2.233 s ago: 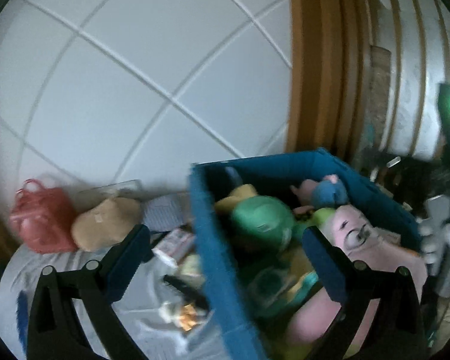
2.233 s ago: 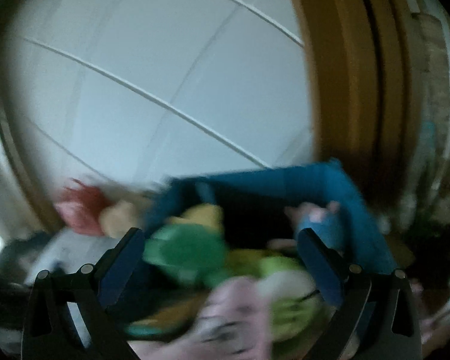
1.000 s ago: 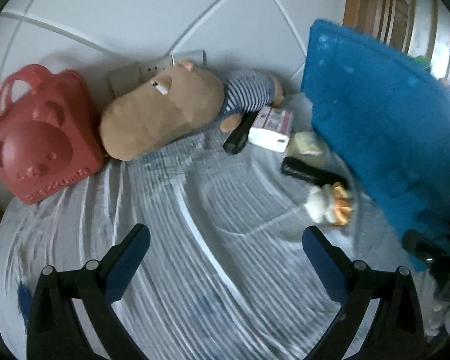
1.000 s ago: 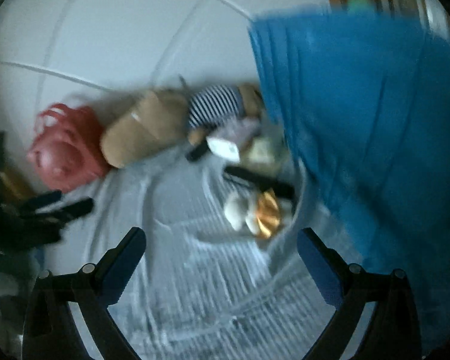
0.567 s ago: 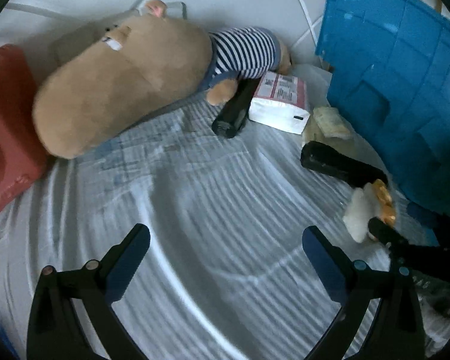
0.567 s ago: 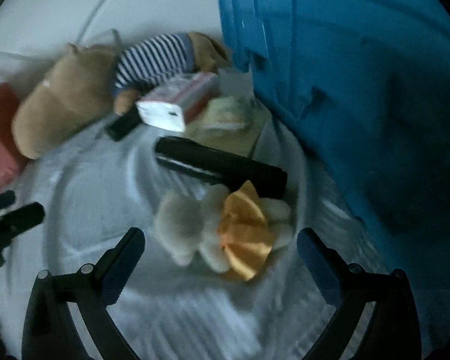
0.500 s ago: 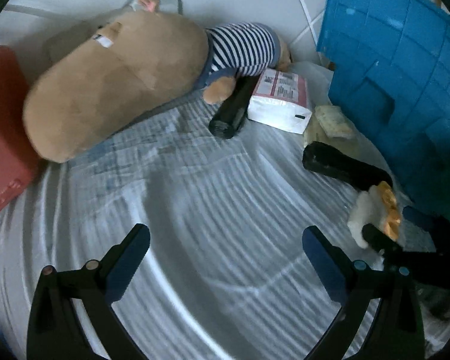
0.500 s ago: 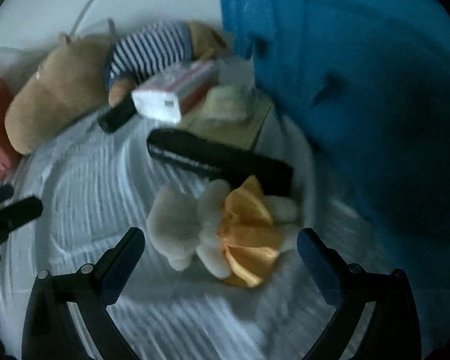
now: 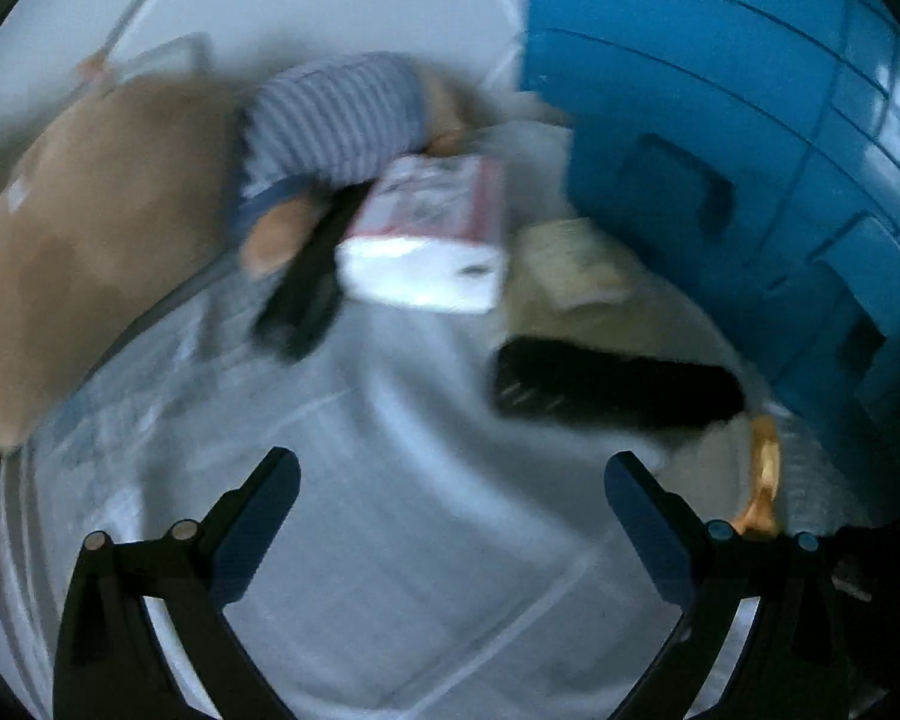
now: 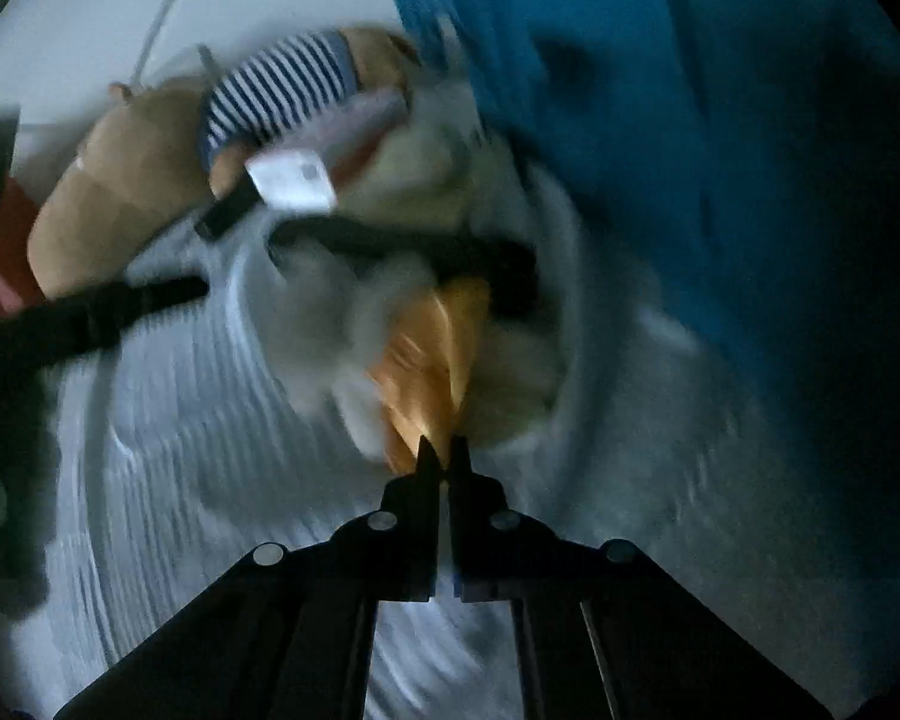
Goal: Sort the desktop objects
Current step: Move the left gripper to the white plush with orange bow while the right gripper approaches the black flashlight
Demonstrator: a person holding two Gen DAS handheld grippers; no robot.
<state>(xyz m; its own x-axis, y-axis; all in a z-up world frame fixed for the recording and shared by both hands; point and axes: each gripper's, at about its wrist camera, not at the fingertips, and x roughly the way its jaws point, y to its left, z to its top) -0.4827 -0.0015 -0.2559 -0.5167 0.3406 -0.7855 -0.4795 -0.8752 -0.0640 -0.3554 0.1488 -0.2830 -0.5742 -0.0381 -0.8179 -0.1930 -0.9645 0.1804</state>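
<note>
A small white plush toy (image 10: 324, 312) with an orange cloth (image 10: 426, 360) lies on the striped grey sheet (image 10: 210, 480). My right gripper (image 10: 444, 459) has its jaws closing to a sliver, and the tips pinch the lower edge of that orange cloth. My left gripper (image 9: 450, 480) hangs open over bare sheet (image 9: 426, 570), nothing between its fingers. Ahead of it lie a black cylinder (image 9: 612, 390), a white tissue pack (image 9: 426, 258) and a second black object (image 9: 300, 300). A strip of the orange cloth (image 9: 765, 468) shows by its right finger.
A tall blue bin (image 9: 750, 150) walls off the right side. A big tan plush in a striped shirt (image 9: 90, 240) lies at the back left, with a yellowish packet (image 9: 570, 264) beside the tissue pack. A red bag (image 10: 6, 240) sits far left.
Both grippers dropped closer to the sheet and the objects grew larger. The right gripper went from wide open to shut at the orange cloth. The left stayed open.
</note>
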